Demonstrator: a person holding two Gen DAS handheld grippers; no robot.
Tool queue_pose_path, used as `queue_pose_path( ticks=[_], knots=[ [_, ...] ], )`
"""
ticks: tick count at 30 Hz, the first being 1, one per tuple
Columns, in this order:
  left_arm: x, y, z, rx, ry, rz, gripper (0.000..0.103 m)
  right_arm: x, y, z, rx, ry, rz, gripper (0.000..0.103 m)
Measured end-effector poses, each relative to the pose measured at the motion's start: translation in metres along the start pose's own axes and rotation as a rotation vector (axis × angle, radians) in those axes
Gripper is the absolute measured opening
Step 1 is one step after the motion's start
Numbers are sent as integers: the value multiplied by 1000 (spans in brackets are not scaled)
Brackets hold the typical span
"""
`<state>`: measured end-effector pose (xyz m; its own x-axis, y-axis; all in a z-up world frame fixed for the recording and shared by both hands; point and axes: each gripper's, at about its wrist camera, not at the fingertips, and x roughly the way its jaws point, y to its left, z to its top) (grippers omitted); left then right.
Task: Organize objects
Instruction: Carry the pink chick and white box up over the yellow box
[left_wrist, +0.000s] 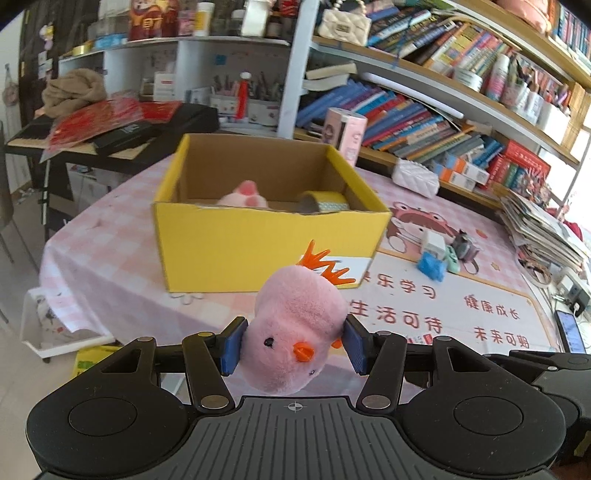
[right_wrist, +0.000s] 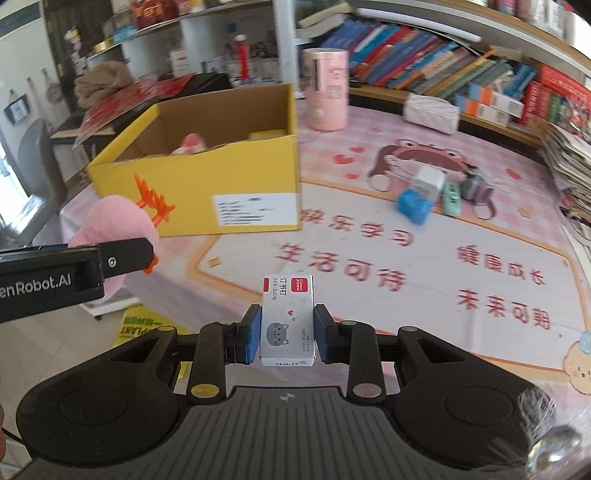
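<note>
My left gripper (left_wrist: 293, 345) is shut on a pink plush chick (left_wrist: 299, 325) with an orange beak and feet, held above the table's near edge in front of the yellow cardboard box (left_wrist: 258, 243). The box holds a pink plush (left_wrist: 245, 195) and a tape roll (left_wrist: 325, 202). My right gripper (right_wrist: 286, 334) is shut on a small white staple box (right_wrist: 288, 317) with a cat drawing, held above the table mat. The left gripper and chick (right_wrist: 110, 225) show at the left of the right wrist view, near the box (right_wrist: 199, 184).
On the pink mat lie a blue toy (right_wrist: 413, 205), a white cube (right_wrist: 428, 181), a green toy car (right_wrist: 452, 197) and a grey-purple item (right_wrist: 476, 186). A pink cylinder (right_wrist: 327, 88) and a white quilted pouch (right_wrist: 430, 110) stand behind. Bookshelves line the back; stacked papers (right_wrist: 569, 155) at the right.
</note>
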<state>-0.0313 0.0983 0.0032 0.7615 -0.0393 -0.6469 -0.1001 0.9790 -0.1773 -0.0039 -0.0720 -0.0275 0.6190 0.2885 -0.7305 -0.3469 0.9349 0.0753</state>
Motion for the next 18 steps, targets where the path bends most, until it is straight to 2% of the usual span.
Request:
queue_pose_path(
  ticks=[13,18],
  knots=[
    [-18,22,8,-3,-67,-14,54,-7,35,7,-52,-29,7,28],
    [-25,27,18,-17,-118,-16,54,-10,42,14,-74,-57,2,28]
  ],
)
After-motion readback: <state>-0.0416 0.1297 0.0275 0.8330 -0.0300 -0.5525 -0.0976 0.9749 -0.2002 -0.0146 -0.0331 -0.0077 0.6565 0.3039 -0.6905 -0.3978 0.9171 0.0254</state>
